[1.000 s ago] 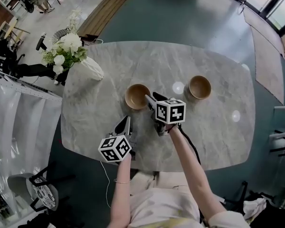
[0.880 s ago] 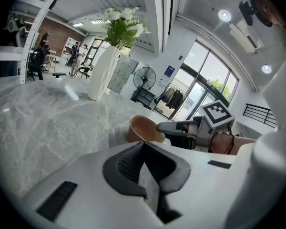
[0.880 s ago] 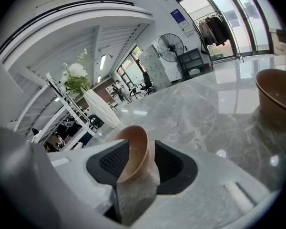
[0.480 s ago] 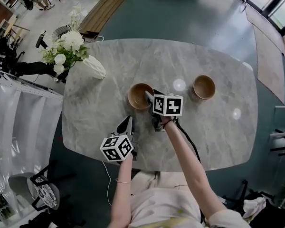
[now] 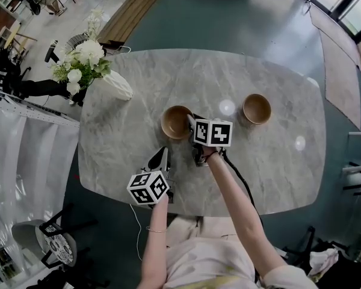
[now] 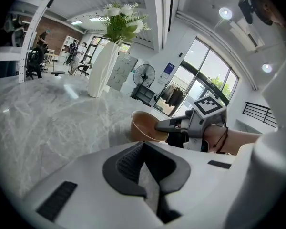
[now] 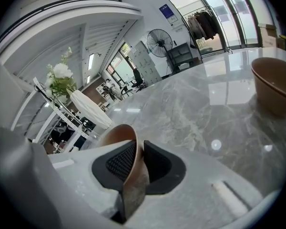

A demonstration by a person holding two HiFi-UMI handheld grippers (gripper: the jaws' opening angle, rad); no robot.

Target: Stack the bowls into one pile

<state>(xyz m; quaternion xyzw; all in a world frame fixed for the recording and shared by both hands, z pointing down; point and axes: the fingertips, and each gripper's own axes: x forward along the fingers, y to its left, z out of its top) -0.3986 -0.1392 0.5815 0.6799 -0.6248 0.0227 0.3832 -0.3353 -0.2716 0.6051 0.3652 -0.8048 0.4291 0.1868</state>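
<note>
Left bowl caught by the rim: right hand-held gripper jaws just closed on it; left hand-held gripper hangs closed, empty.

Daylight from tall windows far ahead of the right gripper fills the room brightly and evenly, so shadows are faint. It lies as pale glare on the marble table beyond the jaws, with a small round lamp reflection just ahead and right of them. Round ceiling lamps burn high above the left gripper. Both gripper views bend strongly and darken to black at their edges. The bowl wall on which the right gripper's jaws have just been closing looks soft, too near the lens.
</note>
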